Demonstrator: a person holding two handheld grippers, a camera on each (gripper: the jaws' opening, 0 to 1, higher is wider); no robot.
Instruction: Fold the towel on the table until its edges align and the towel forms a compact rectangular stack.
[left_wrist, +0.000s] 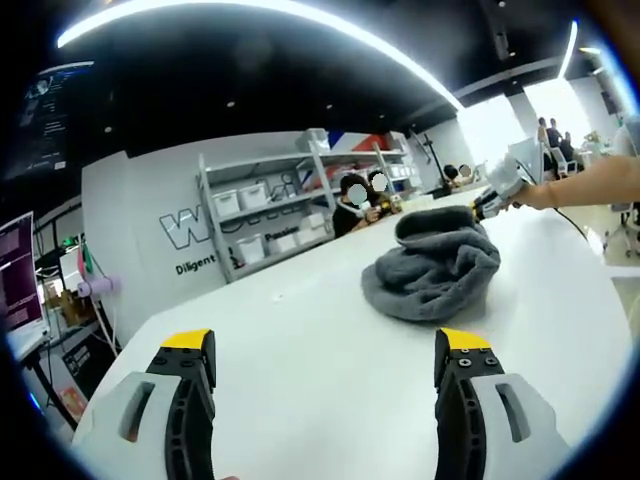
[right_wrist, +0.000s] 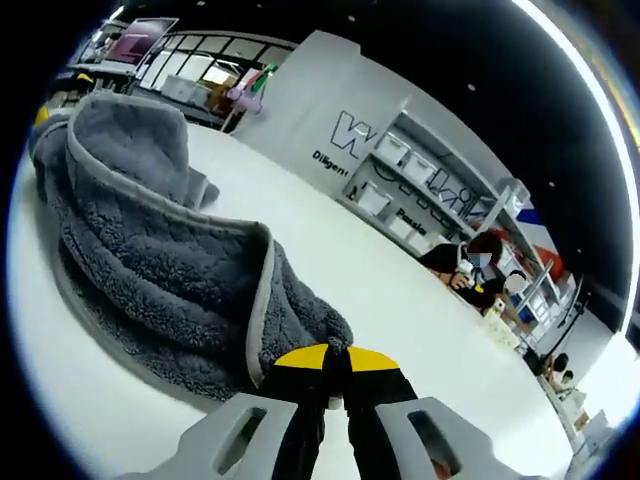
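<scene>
A crumpled grey towel (left_wrist: 435, 270) lies on the white table (left_wrist: 300, 340).

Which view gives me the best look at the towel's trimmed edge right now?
The right gripper view: the gray towel lies close up, its pale hem curving across the crumpled pile to the shut right claw. The left gripper view shows the whole towel farther off as a bunched heap on the white table, hem hard to make out.

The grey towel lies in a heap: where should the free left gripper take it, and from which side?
Probably the pale hemmed edge of the towel, from the open tabletop on the left gripper's side. The hem marks a true border. The right gripper seems shut on the far side.
</scene>
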